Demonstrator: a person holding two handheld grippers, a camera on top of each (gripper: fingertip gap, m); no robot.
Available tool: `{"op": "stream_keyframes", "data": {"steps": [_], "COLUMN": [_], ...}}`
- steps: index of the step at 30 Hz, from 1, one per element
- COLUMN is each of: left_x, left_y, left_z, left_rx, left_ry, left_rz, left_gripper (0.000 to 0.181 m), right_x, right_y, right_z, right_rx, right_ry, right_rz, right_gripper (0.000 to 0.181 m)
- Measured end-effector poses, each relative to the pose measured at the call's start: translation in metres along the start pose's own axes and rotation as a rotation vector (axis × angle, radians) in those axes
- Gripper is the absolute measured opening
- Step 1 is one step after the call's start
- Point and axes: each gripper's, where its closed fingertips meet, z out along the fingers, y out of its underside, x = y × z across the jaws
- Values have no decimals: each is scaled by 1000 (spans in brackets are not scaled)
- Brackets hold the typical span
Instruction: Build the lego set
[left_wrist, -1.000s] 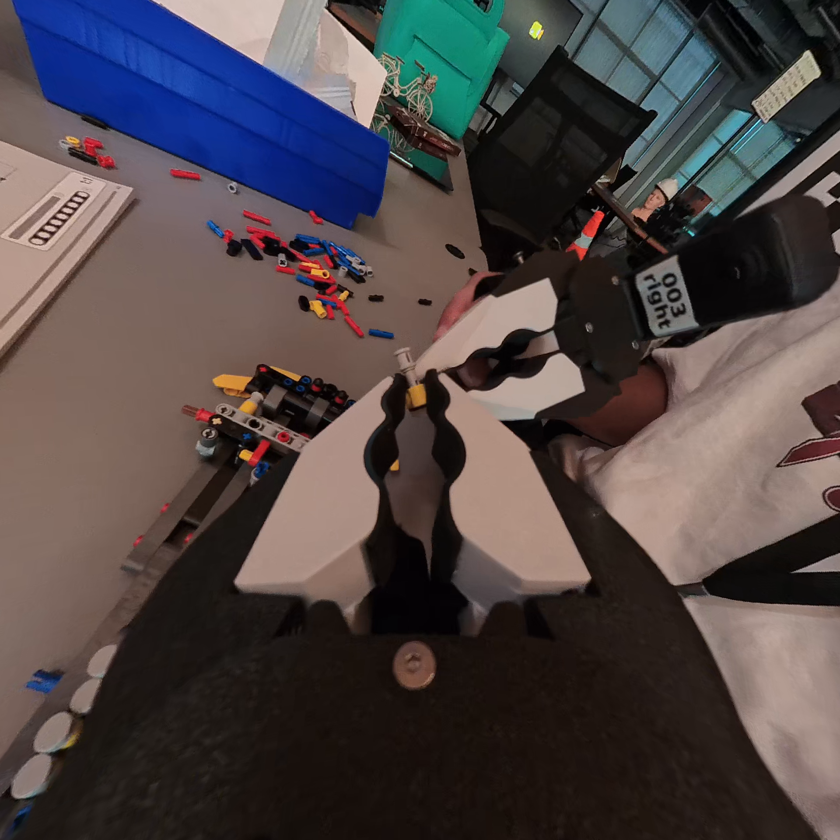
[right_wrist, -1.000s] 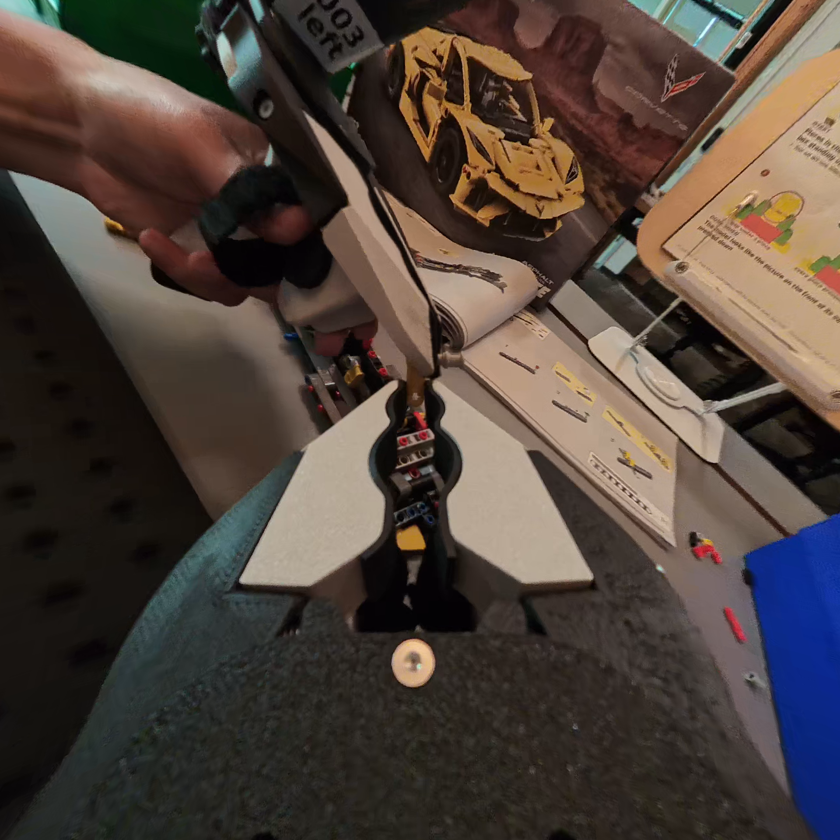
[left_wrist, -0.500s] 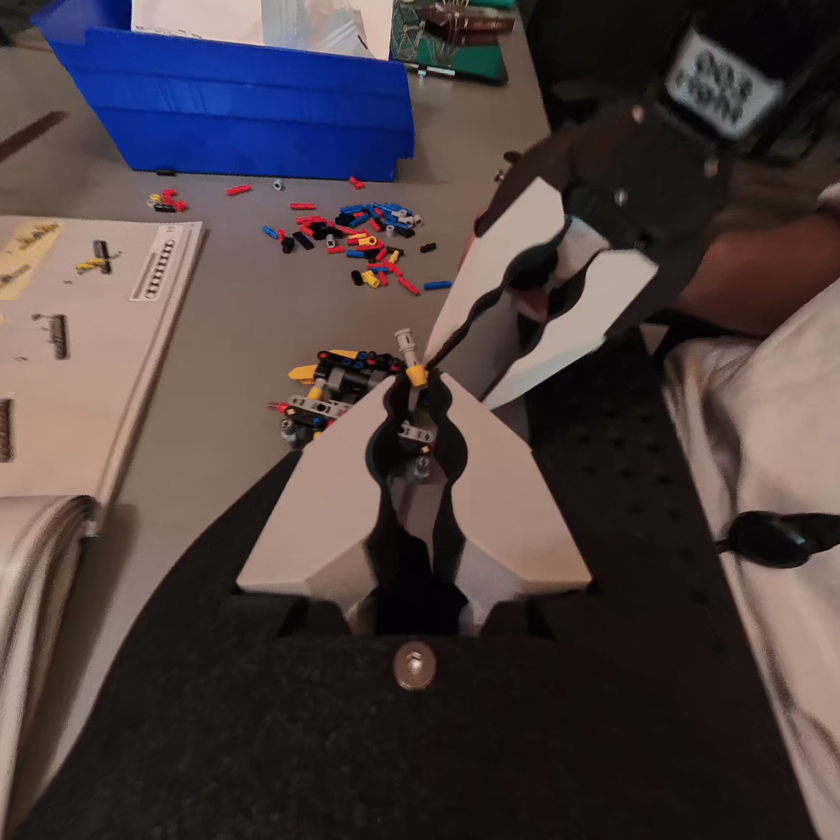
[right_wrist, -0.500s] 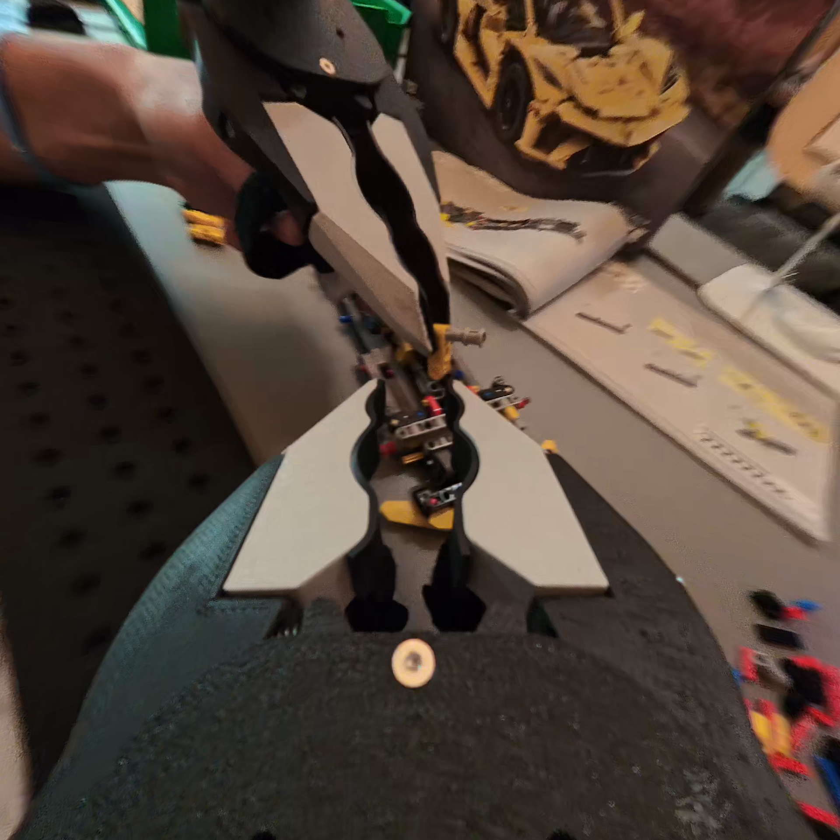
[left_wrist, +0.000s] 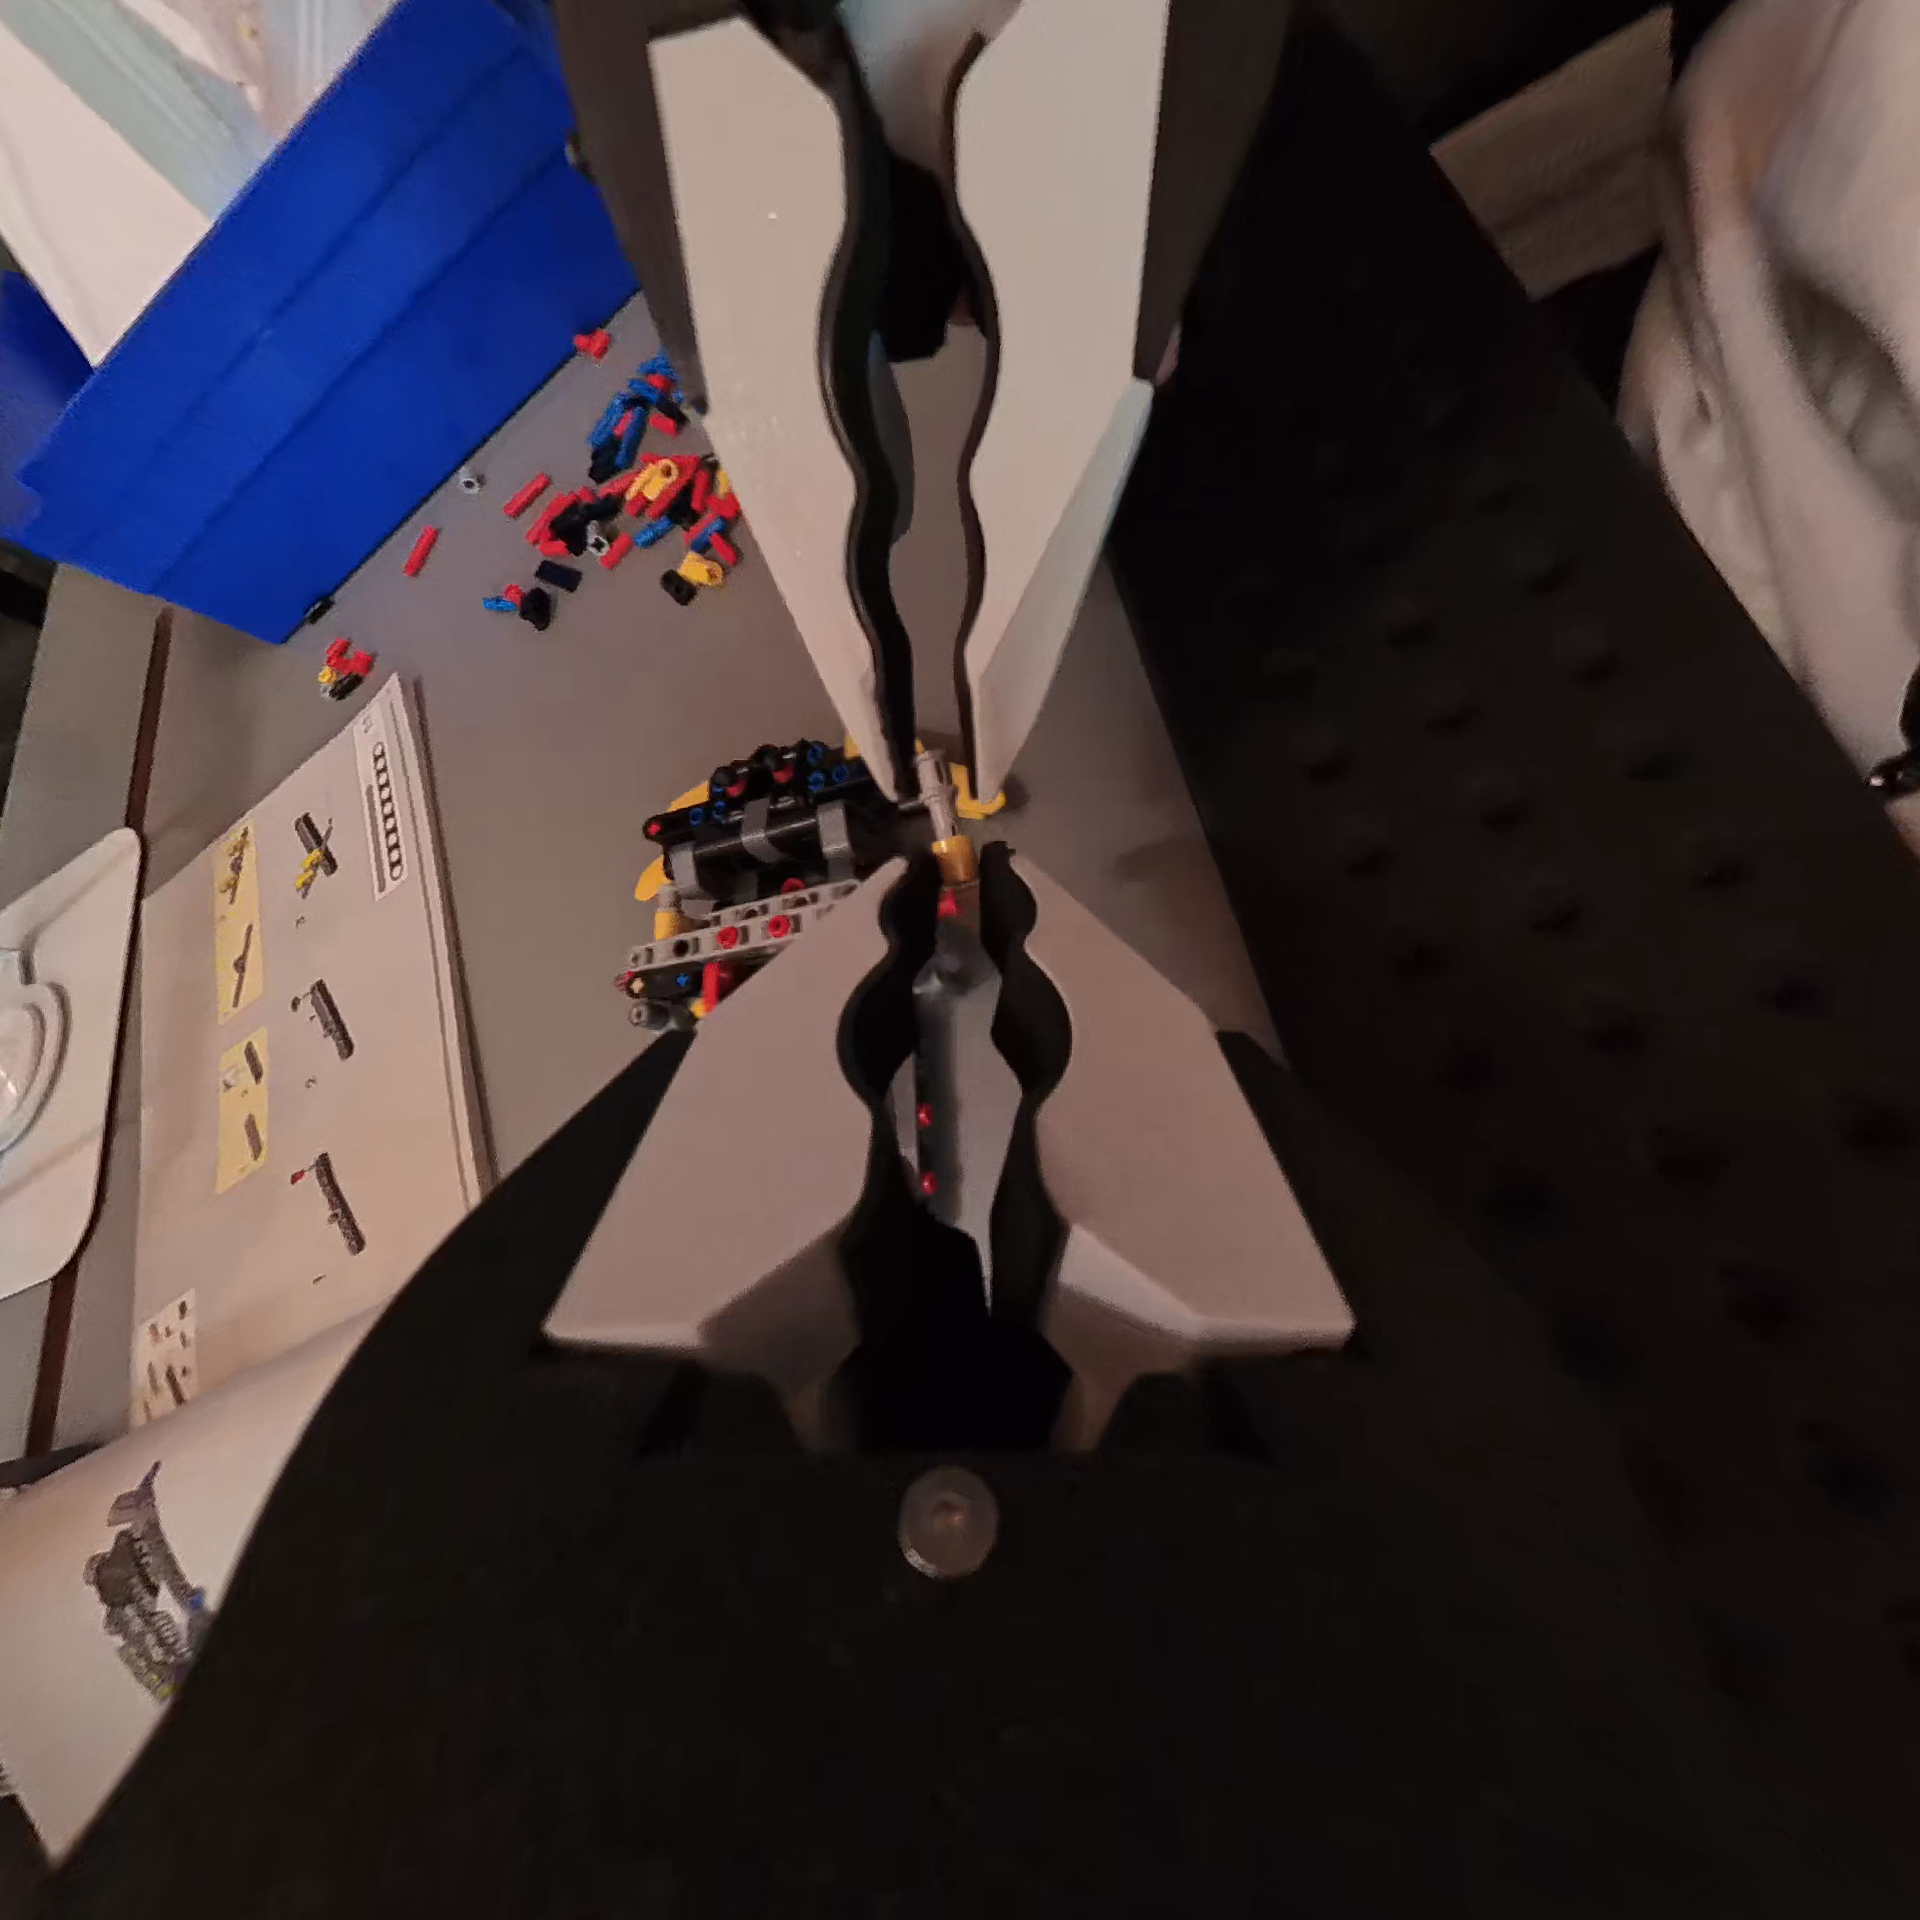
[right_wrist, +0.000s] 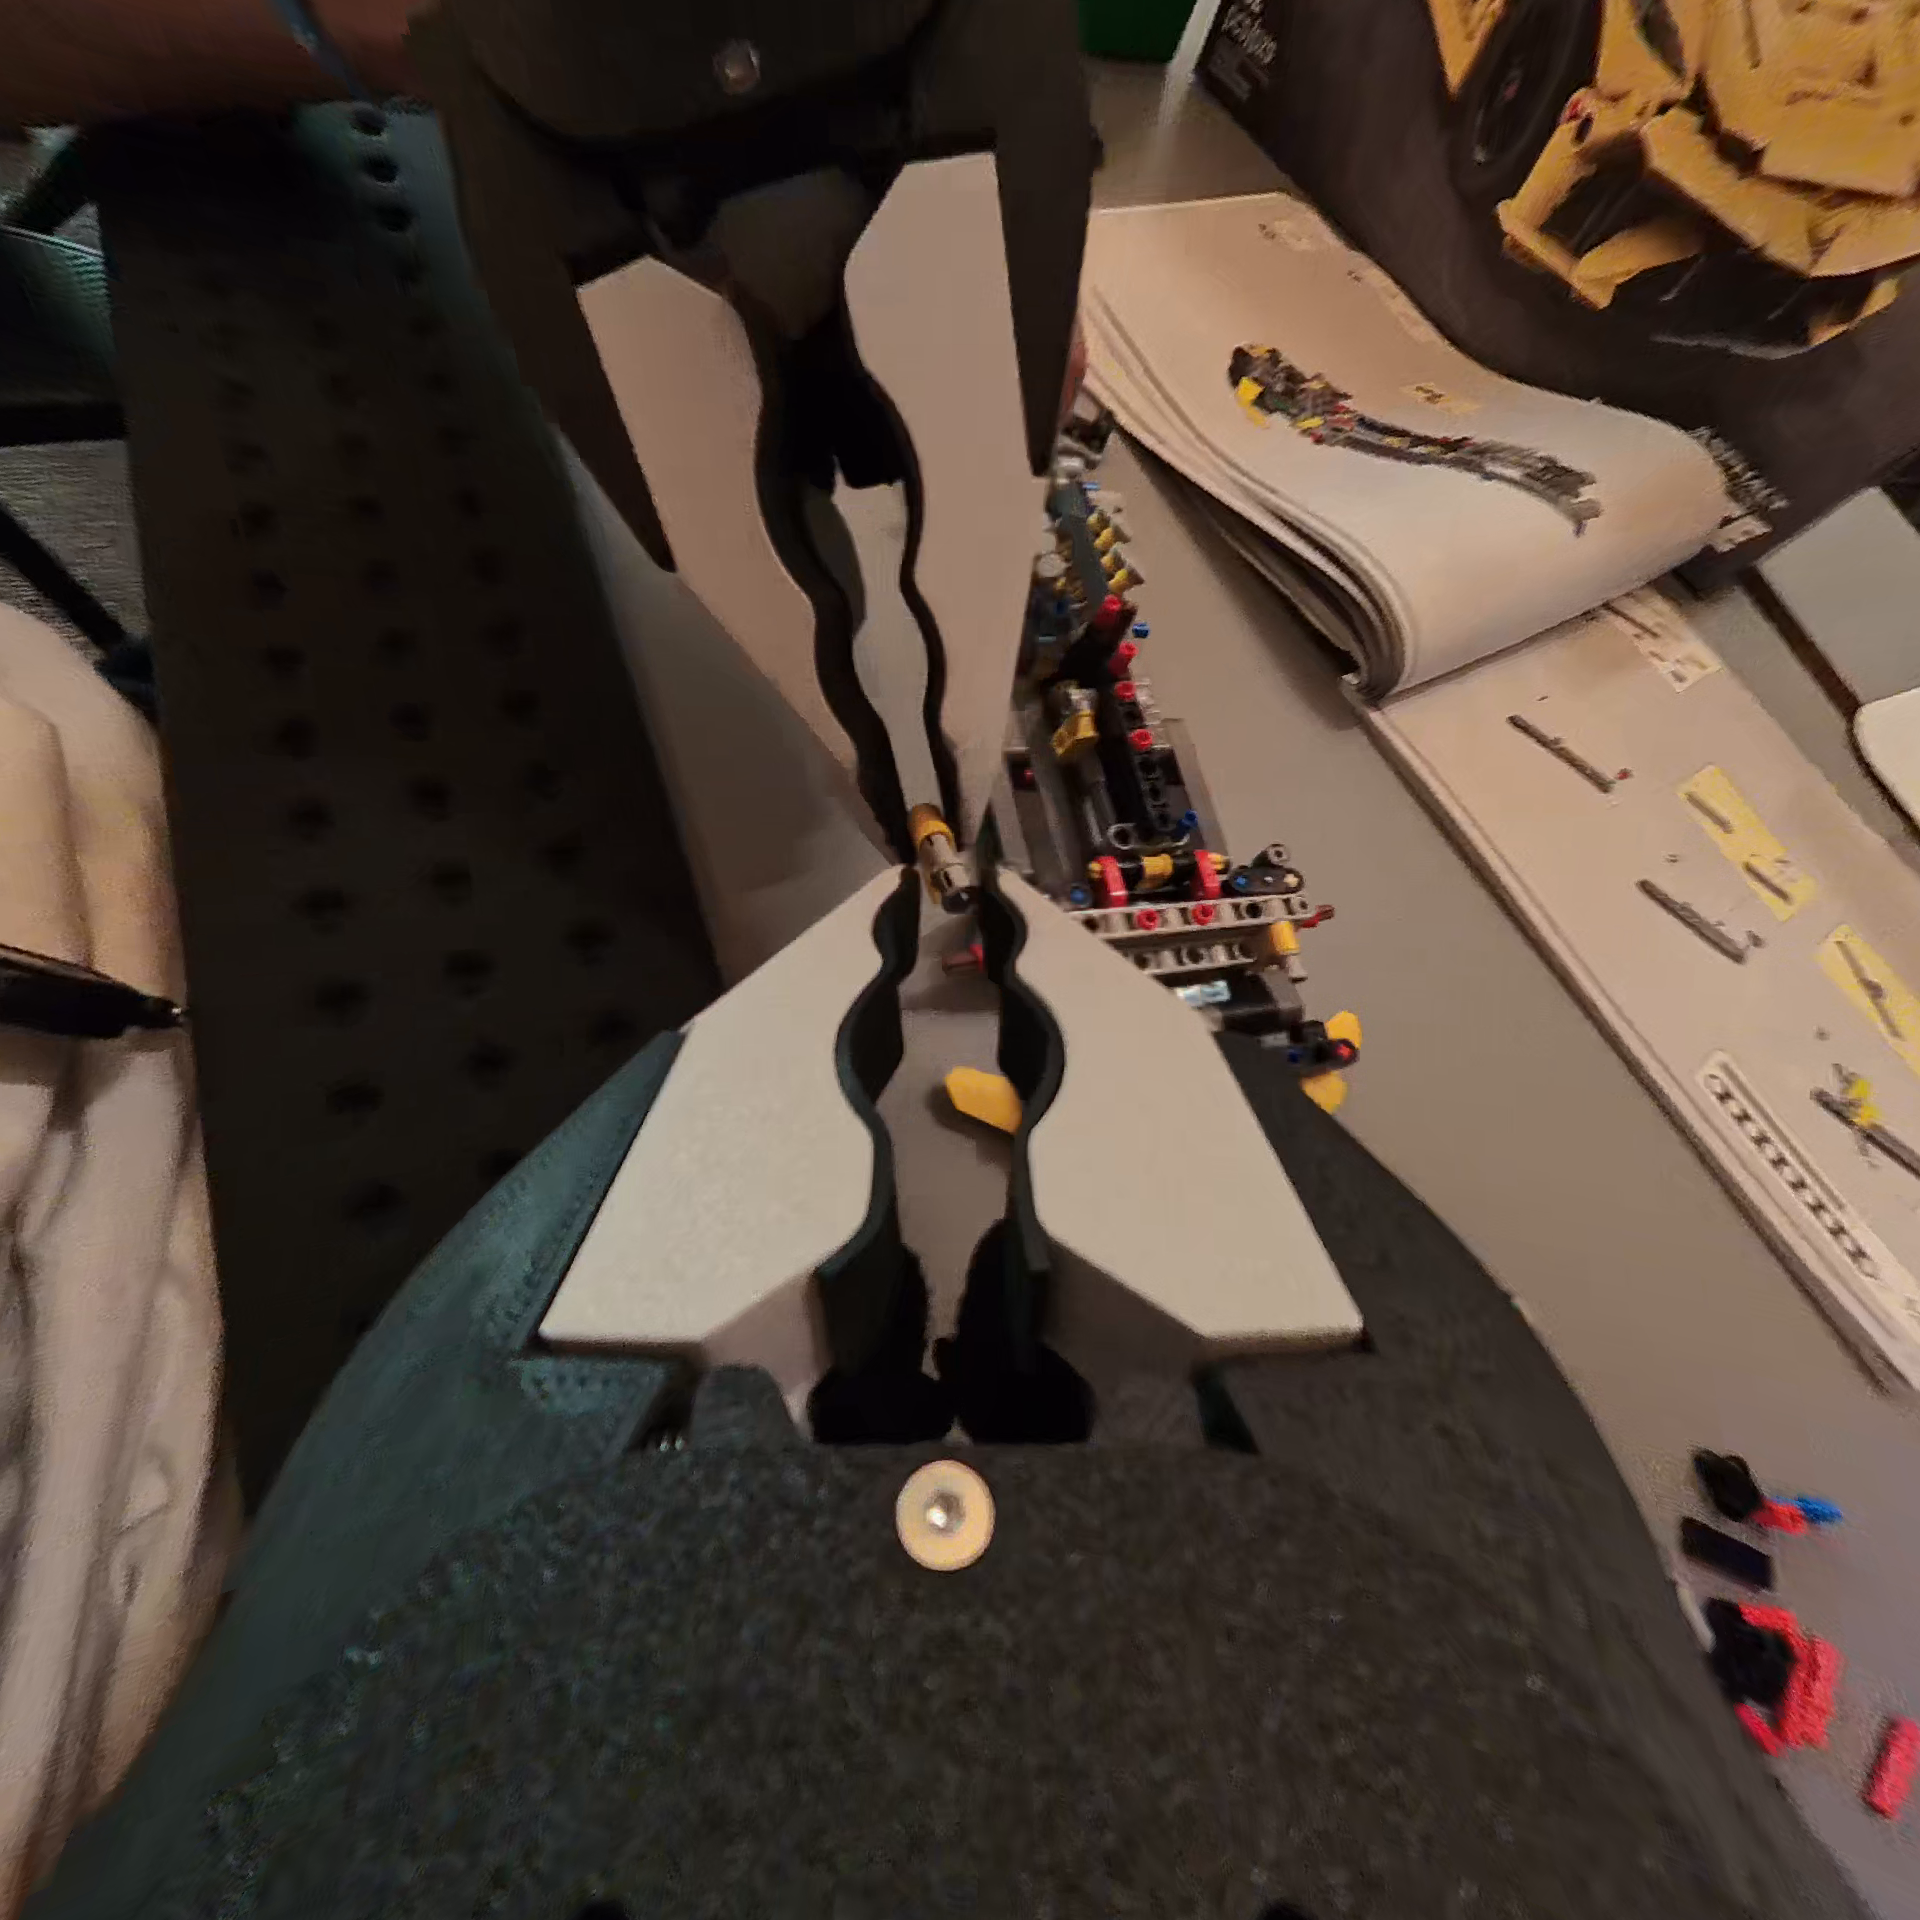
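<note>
A yellow-and-grey pin (left_wrist: 943, 826) is pinched by the left hand-held gripper (left_wrist: 951, 868), its grey end reached from 12 o'clock by the narrowly parted right hand-held gripper (right_wrist: 951, 899).

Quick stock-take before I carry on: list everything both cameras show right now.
Small pin piece: one, yellow and grey, held between both grippers' fingertips.
Partly built model: one, black, grey, yellow, on the table under the grippers.
Loose pieces: a scattered pile, red, blue, black, yellow, near the bin.
Bin: one, blue, far side.
Instruction booklet: one, open, beside the model.
Set box: one, dark with a yellow car picture, behind the booklet.
Table: grey.
Left gripper: shut on the pin.
Right gripper: slightly open around the pin's grey end.
</note>
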Motion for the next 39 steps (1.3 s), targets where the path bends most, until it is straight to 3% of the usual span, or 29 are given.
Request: {"op": "stream_keyframes", "data": {"steps": [6, 11, 17, 26, 30, 35, 39], "left_x": [1, -13, -17, -31, -42, -38, -39], "left_y": [0, 44, 62, 58, 53, 68, 72], "left_z": [-1, -1, 11, 8, -4, 5, 7], "left_rx": [7, -168, -280, -312, -277, -367, -418], "left_ry": [-2, -46, -99, -199, -275, -261, -271], "left_rz": [-67, -165, -134, -107, -131, -107, -39], "left_gripper": [6, 22, 29, 30, 39, 59, 59], "right_x": [-2, 16, 19, 13, 11, 9, 8], "right_y": [0, 19, 38, 38, 36, 36, 36], "right_z": [-3, -2, 6, 7, 5, 5, 5], "right_rx": [8, -7, -43, -21, -4, 1, -1], "right_ry": [-39, 41, 66, -46, -60, -77, -81], "right_rz": [31, 103, 188, 285, 282, 282, 273], "right_gripper": [6, 6, 6, 6, 6, 6, 6]}}
